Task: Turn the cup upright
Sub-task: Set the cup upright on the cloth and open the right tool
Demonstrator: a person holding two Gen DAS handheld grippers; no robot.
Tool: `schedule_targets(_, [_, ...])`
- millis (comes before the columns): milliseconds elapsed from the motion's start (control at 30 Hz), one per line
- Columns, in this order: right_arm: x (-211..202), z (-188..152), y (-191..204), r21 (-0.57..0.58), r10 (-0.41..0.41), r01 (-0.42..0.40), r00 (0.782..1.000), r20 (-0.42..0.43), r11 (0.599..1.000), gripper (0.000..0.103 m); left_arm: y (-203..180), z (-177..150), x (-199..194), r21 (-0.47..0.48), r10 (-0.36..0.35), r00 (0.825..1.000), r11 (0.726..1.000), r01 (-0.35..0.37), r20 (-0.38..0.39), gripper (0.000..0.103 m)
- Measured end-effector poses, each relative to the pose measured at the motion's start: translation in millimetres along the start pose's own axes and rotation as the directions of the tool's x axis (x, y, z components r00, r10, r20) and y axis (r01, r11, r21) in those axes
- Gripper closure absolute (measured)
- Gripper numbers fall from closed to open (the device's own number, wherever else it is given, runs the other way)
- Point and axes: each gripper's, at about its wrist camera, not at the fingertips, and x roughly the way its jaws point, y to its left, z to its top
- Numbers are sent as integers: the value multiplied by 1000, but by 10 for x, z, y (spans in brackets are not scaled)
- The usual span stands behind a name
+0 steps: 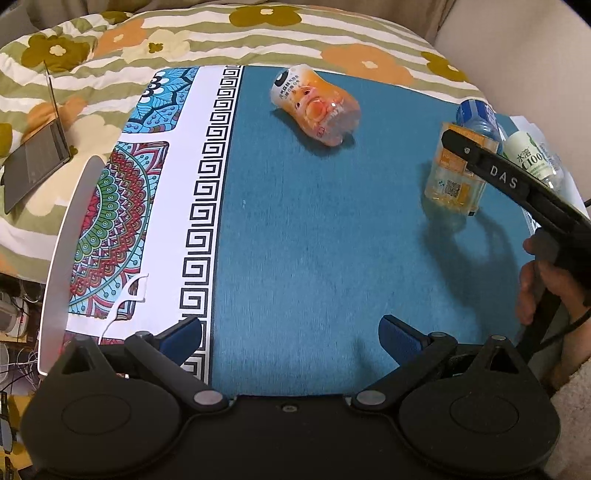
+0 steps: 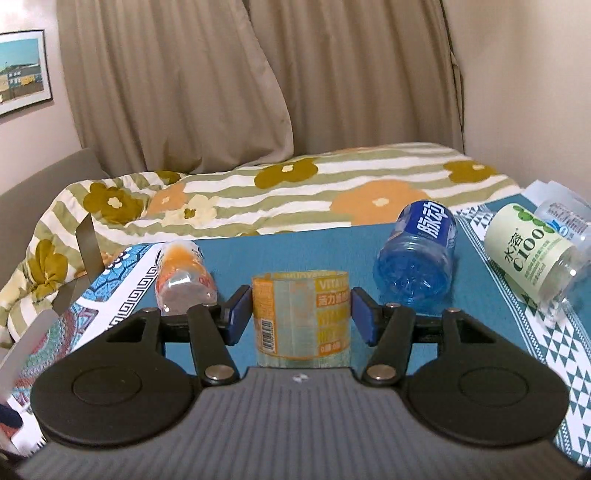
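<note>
A clear cup with a yellow-orange label (image 2: 301, 317) stands upright on the teal mat (image 2: 332, 254). It also shows in the left wrist view (image 1: 454, 173). My right gripper (image 2: 300, 314) is open, its blue pads (image 2: 236, 314) on either side of the cup with small gaps. An orange cup (image 1: 317, 105) lies on its side at the mat's far middle; it also shows in the right wrist view (image 2: 183, 277). My left gripper (image 1: 290, 338) is open and empty over the mat's near edge.
A blue cup (image 2: 417, 251) and a green-labelled cup (image 2: 532, 251) lie on their sides at the right. A patterned cloth (image 1: 147, 206) covers the table's left. A laptop (image 1: 37, 155) sits on the flowered quilt (image 1: 221, 33) behind.
</note>
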Motion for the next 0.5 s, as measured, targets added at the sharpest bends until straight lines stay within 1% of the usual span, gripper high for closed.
schedule_targets(167, [-155, -49, 31, -48, 0, -1, 1000, -23, 999, 30, -52, 3, -17, 10, -4, 1000, 1000, 4, 4, 0])
schedule_targets(333, [-264, -78, 58, -86, 6, -13, 997, -83, 996, 30, -88, 20, -37, 7, -10, 1000, 1000, 9, 10, 0])
schedule_targets(500, [-334, -103, 50, -91, 12, -22, 994, -105, 996, 30, -105, 16, -32, -2, -15, 1000, 1000, 15, 12, 0])
